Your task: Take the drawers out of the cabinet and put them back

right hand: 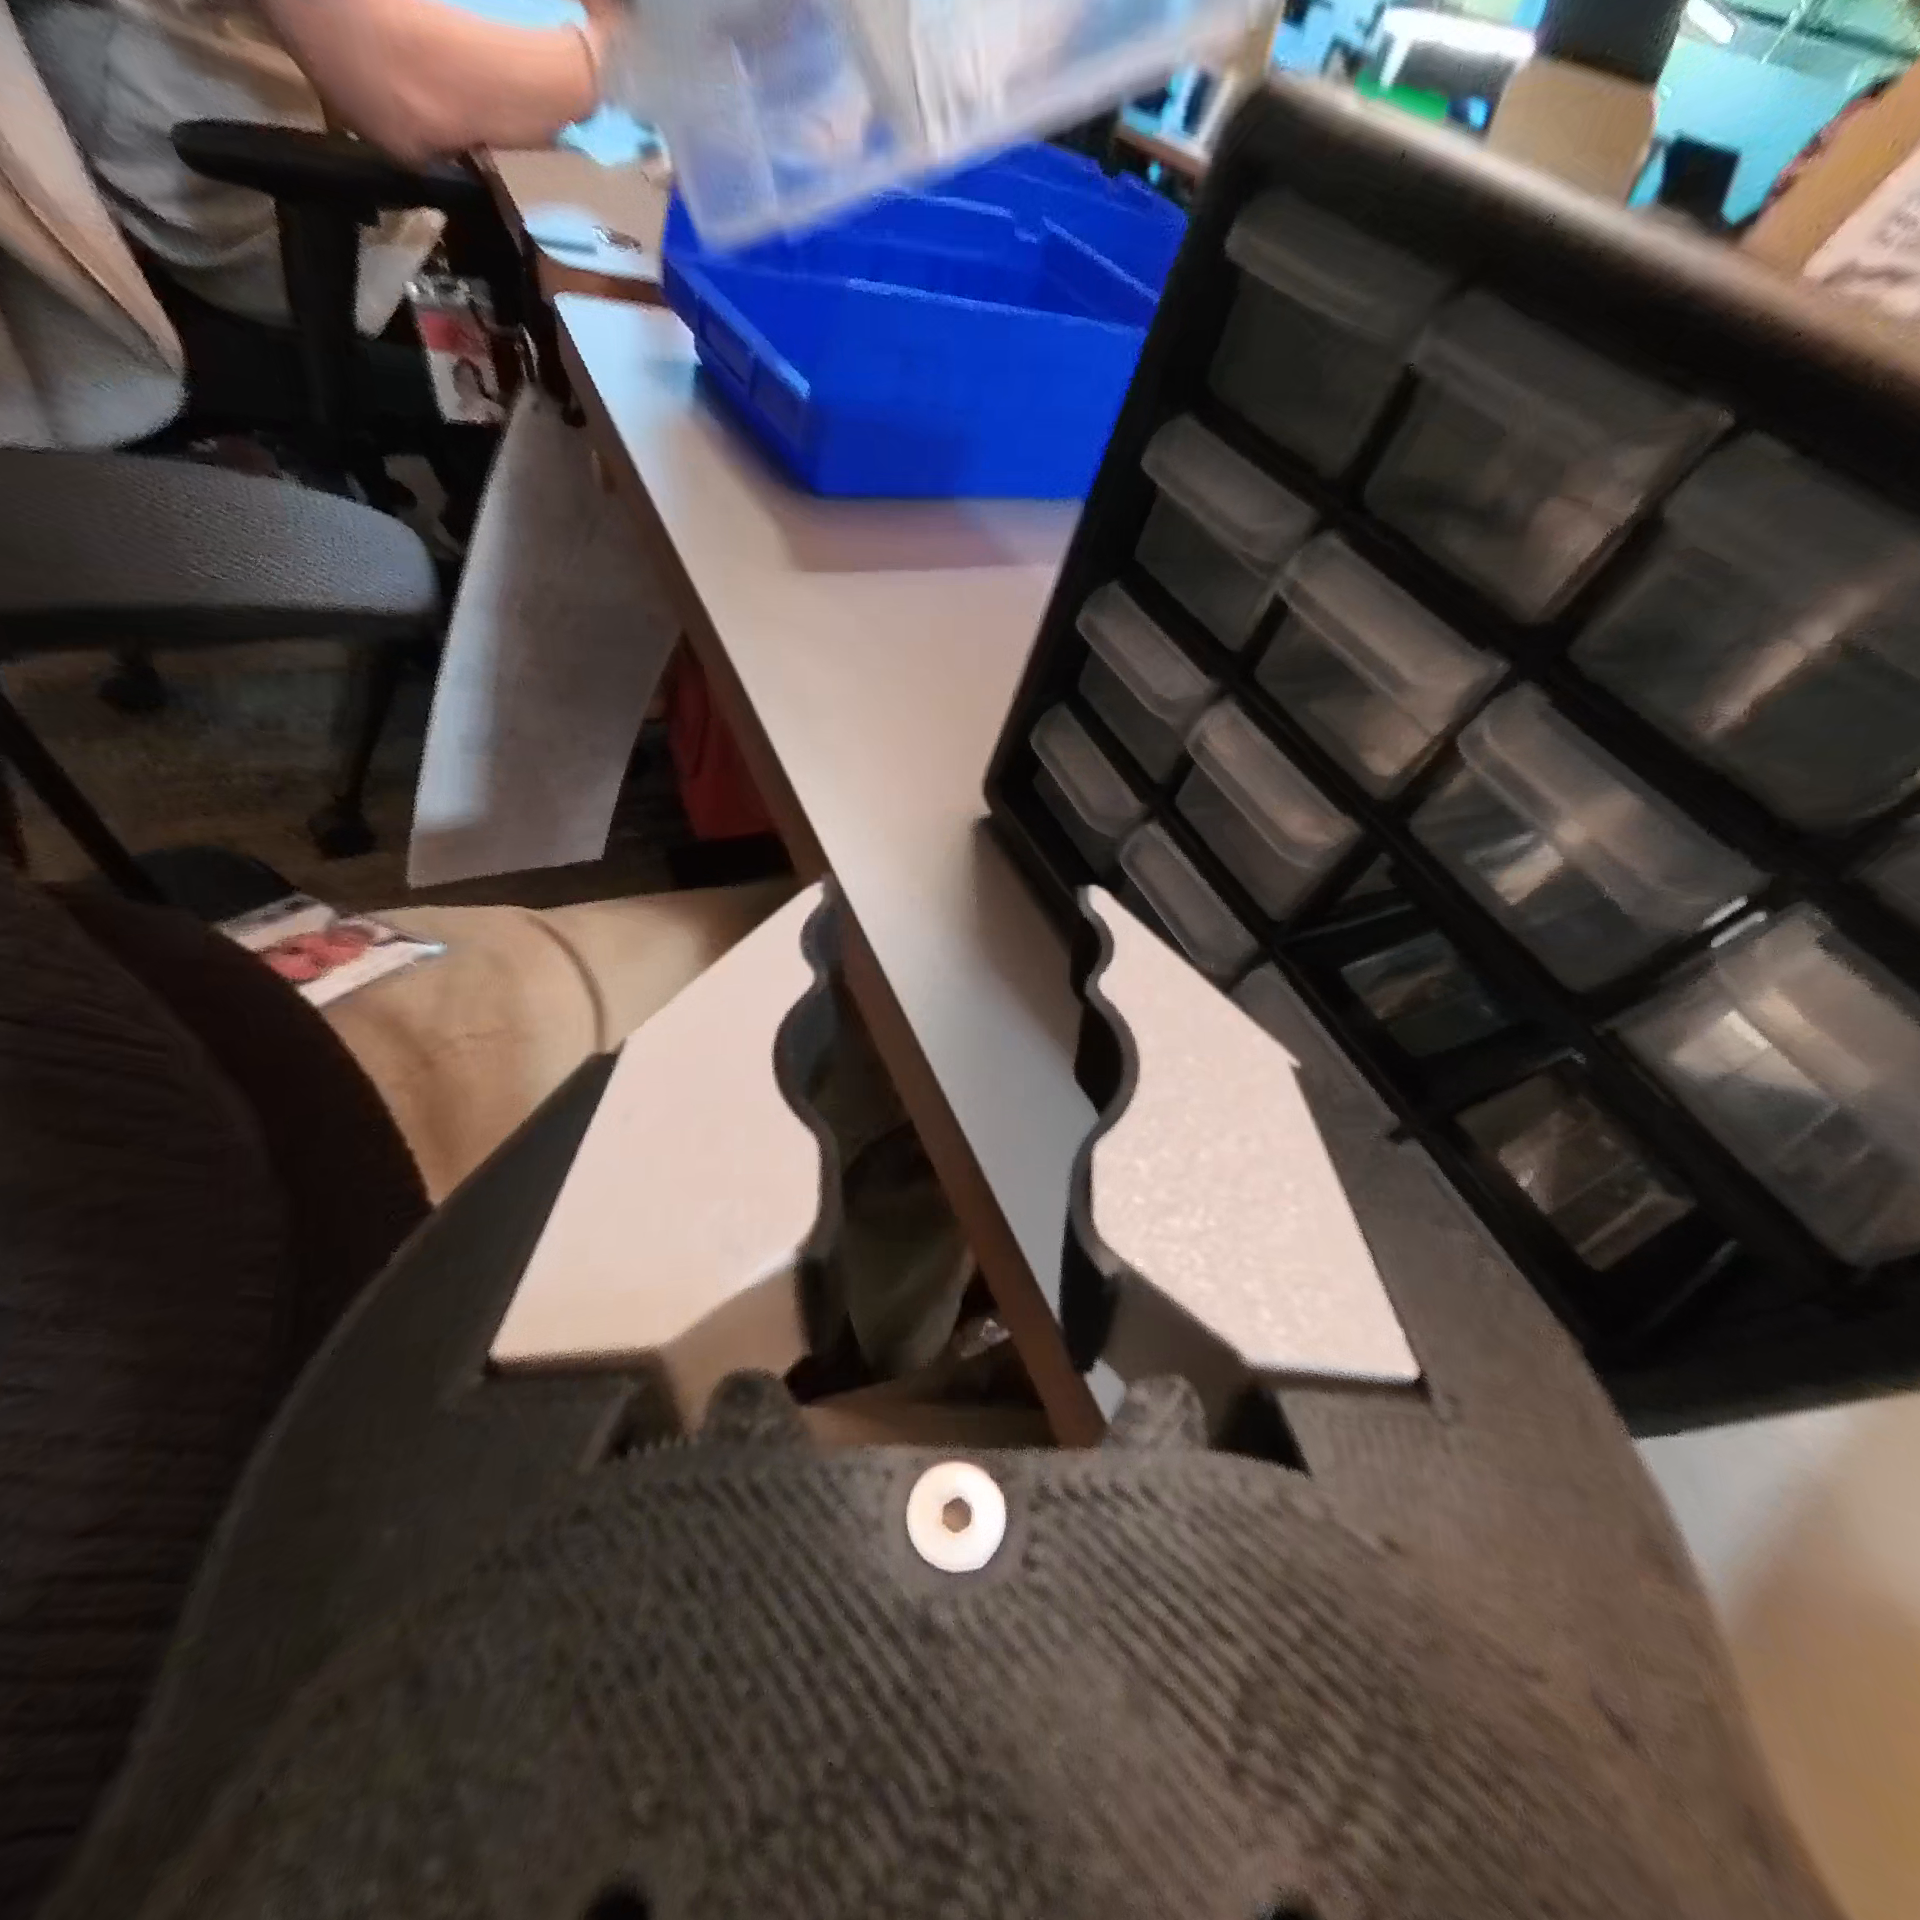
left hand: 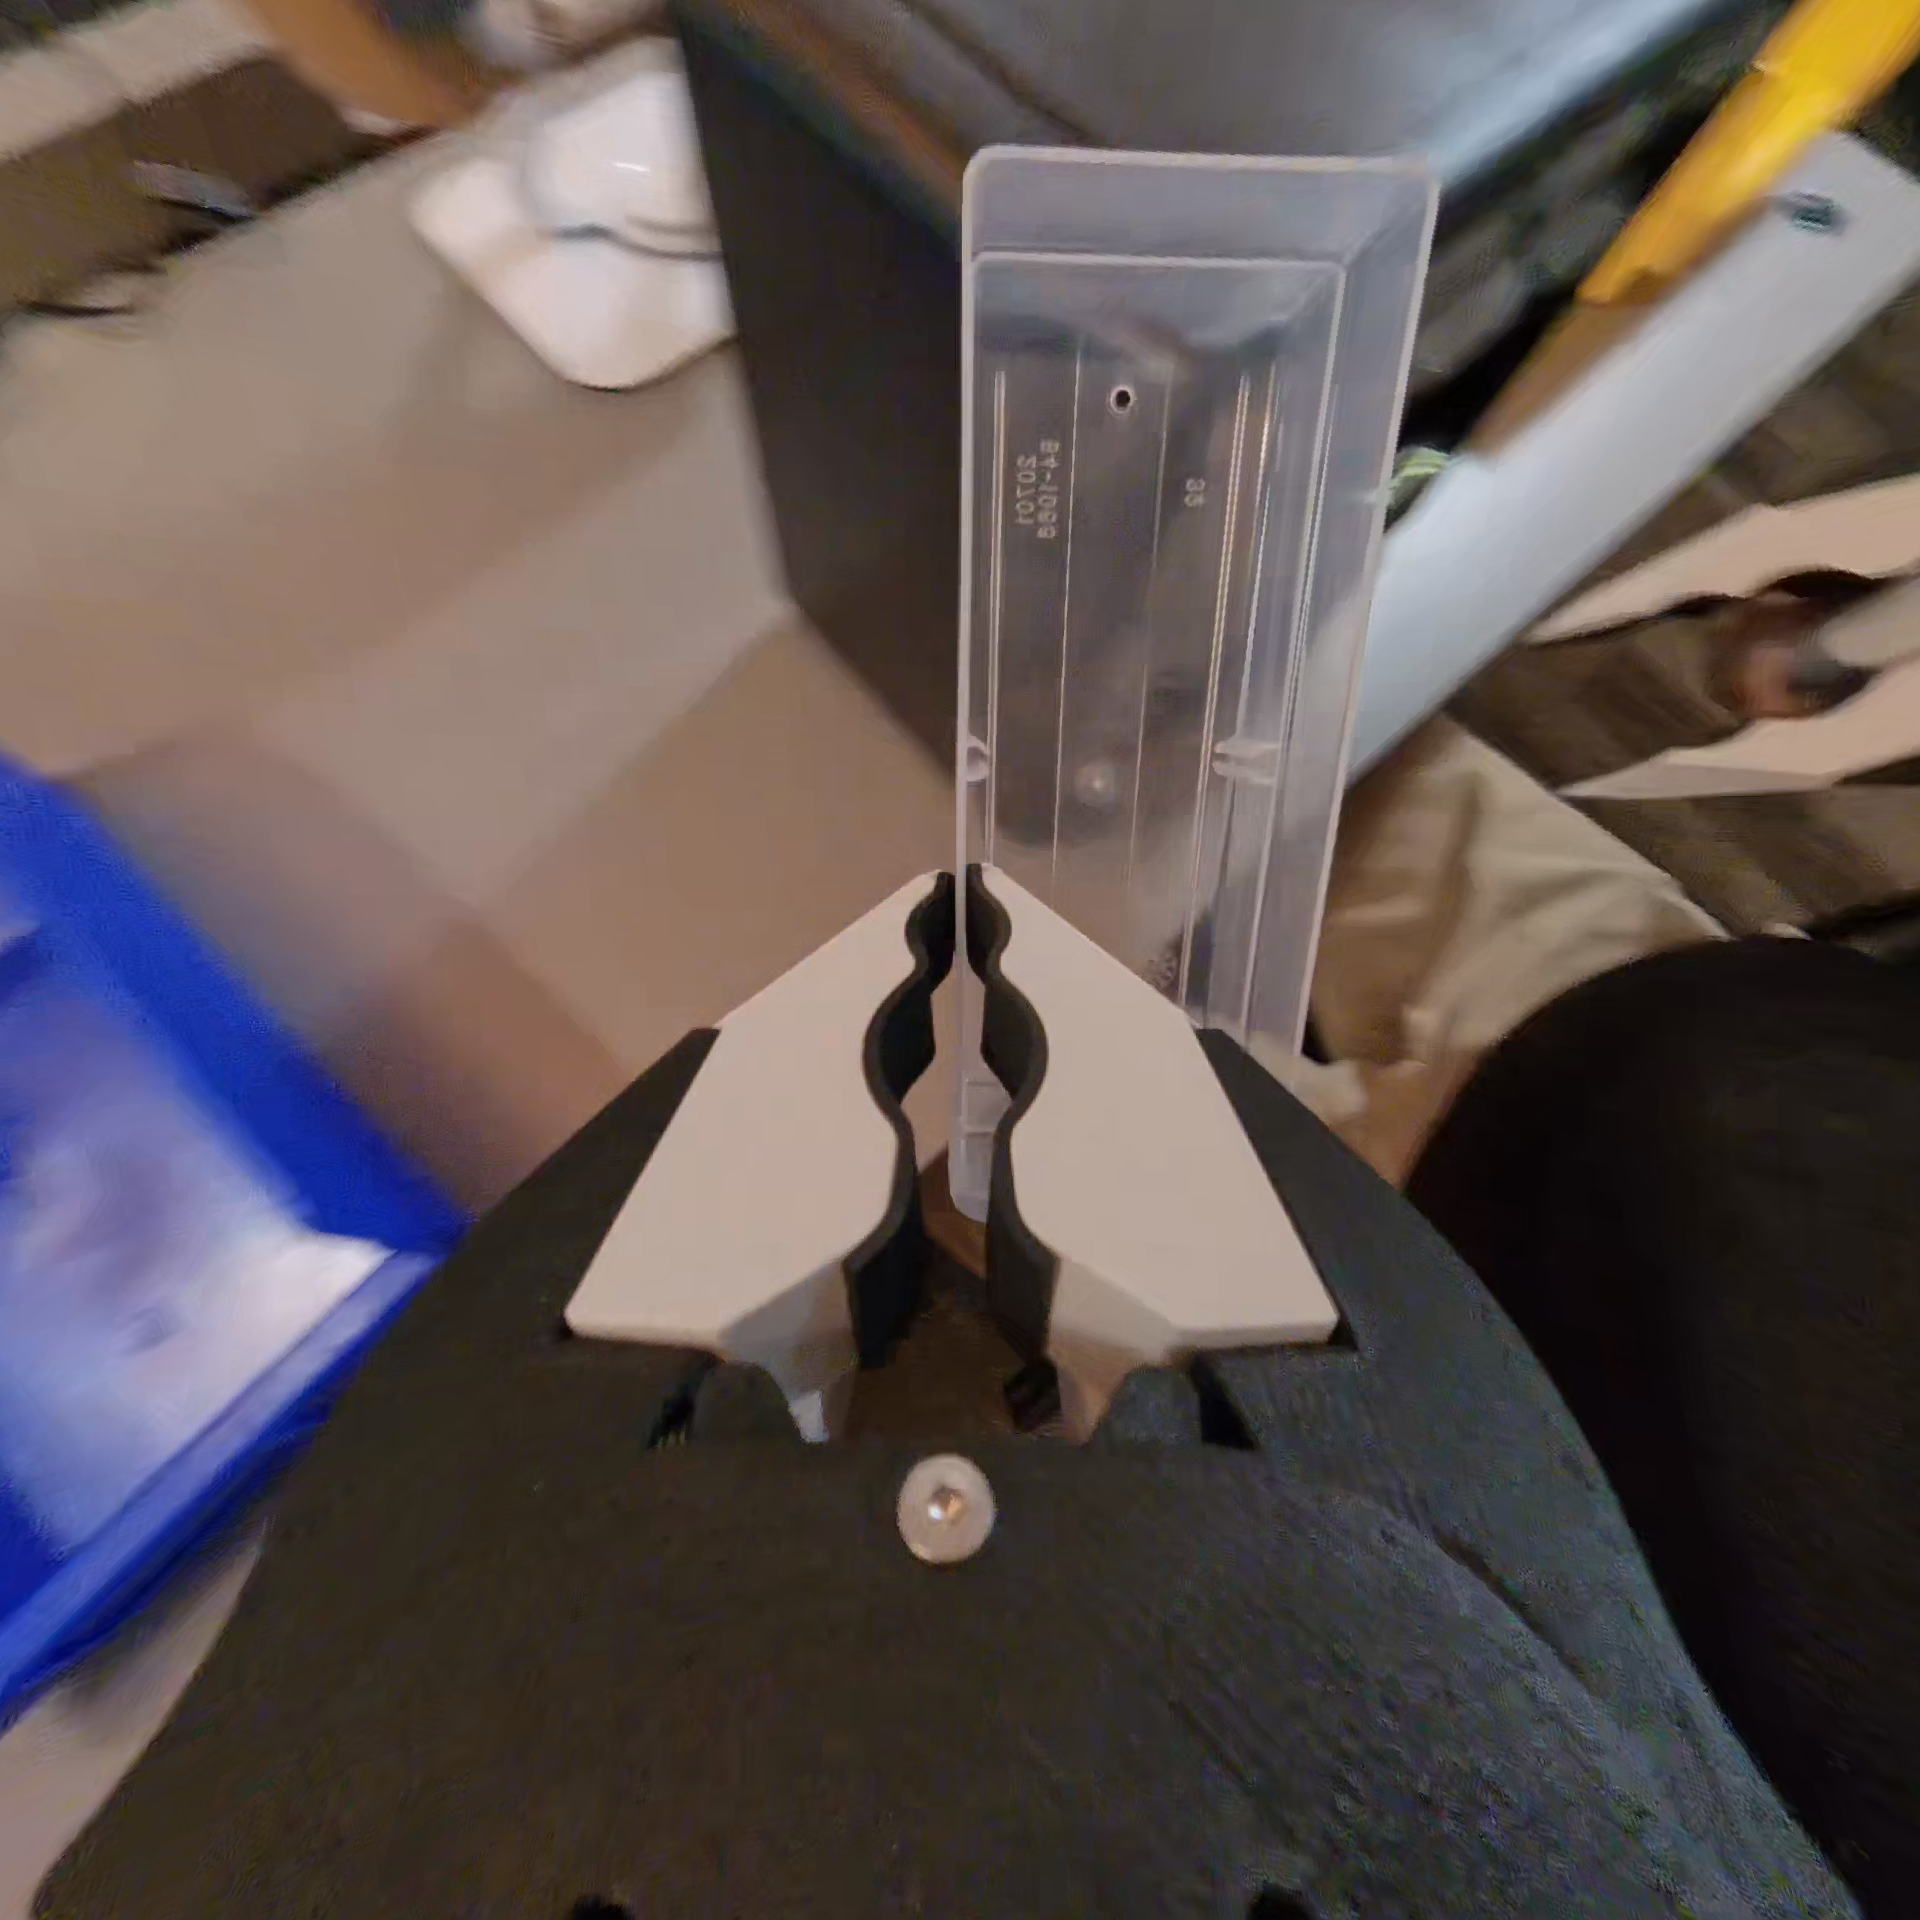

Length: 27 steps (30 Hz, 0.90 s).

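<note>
My left gripper (left hand: 958,883) is shut on one side wall of a clear plastic drawer (left hand: 1174,540), which stands up from the fingertips with its open side facing me and is empty. The same drawer shows blurred at the top of the right wrist view (right hand: 883,83), above a blue bin. The black cabinet (right hand: 1195,343) stands on the grey table (right hand: 894,707) to the right, filled with translucent drawers (right hand: 1361,665). Two slots low in the cabinet (right hand: 1403,987) look darker. My right gripper (right hand: 956,914) is open and empty over the table's front edge, left of the cabinet.
A blue divided bin (right hand: 914,343) sits on the table behind the cabinet's left side; it also shows blurred in the left wrist view (left hand: 156,1195). A person sits at the far left (right hand: 436,73) beside office chairs (right hand: 208,561). A white device (left hand: 613,229) lies farther off.
</note>
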### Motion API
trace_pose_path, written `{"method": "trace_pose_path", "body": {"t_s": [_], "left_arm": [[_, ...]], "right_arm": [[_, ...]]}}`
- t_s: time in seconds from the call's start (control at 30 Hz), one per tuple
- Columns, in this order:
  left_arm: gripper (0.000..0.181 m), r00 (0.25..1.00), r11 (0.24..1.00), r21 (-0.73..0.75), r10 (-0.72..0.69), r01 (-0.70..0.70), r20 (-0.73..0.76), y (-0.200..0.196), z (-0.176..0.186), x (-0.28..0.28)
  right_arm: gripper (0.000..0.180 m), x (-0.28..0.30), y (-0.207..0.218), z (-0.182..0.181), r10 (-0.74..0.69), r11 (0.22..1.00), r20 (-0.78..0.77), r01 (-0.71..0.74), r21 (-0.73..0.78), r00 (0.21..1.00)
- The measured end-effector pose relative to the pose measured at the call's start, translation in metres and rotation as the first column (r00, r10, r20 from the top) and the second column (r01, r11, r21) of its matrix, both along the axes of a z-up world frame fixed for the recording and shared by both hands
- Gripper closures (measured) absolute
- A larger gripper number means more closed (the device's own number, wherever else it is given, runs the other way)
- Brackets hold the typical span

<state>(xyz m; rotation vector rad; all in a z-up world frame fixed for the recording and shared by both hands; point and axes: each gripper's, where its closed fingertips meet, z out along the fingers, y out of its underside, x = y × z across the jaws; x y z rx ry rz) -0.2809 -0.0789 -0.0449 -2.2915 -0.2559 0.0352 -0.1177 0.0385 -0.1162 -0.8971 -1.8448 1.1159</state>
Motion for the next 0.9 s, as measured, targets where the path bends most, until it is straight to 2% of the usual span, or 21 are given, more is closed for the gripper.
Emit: {"method": "trace_pose_path", "body": {"t_s": [0.2,0.33,0.43,0.5,0.6,0.7,0.77,0.8,0.9], "left_arm": [[0.181,0.971,0.987,0.018,-0.160,0.159,0.177,0.042,-0.050,0.112],[0.181,0.961,0.996,0.040,-0.092,0.084,0.260,0.068,-0.086,0.144],[0.181,0.950,0.998,-0.019,-0.054,0.063,0.306,0.080,-0.124,0.163],[0.181,0.956,0.999,-0.036,-0.028,0.040,0.292,0.087,-0.138,0.167],[0.181,0.954,1.000,-0.019,-0.003,0.009,0.300,0.101,-0.142,0.171],[0.181,0.958,1.000,0.008,-0.005,0.003,0.286,0.114,-0.141,0.177],[0.180,0.962,1.000,0.020,0.004,-0.010,0.274,0.122,-0.141,0.177],[0.181,0.961,1.000,0.025,0.002,-0.009,0.277,0.125,-0.140,0.177],[0.181,0.949,0.999,0.039,0.003,-0.016,0.316,0.130,-0.140,0.177]], "right_arm": [[0.139,0.026,-0.027,0.031,0.049,0.999,-0.097,-0.049,0.008,0.994],[0.139,0.038,-0.057,0.032,0.092,0.996,-0.096,-0.090,0.026,0.991],[0.139,0.039,-0.072,0.013,0.094,0.988,-0.031,-0.089,0.124,0.995],[0.150,0.040,-0.076,-0.011,0.083,0.970,0.077,-0.098,0.224,0.994],[0.150,0.043,-0.079,-0.044,0.027,0.955,0.259,-0.102,0.280,0.965],[0.139,0.039,-0.054,-0.067,-0.161,0.900,0.334,-0.001,0.437,0.929],[0.150,0.040,-0.043,-0.076,-0.219,0.862,0.348,0.014,0.507,0.912],[0.163,0.041,-0.043,-0.079,-0.218,0.859,0.361,0.003,0.513,0.907],[0.165,0.043,-0.035,-0.086,-0.238,0.832,0.375,-0.011,0.554,0.896]]}}
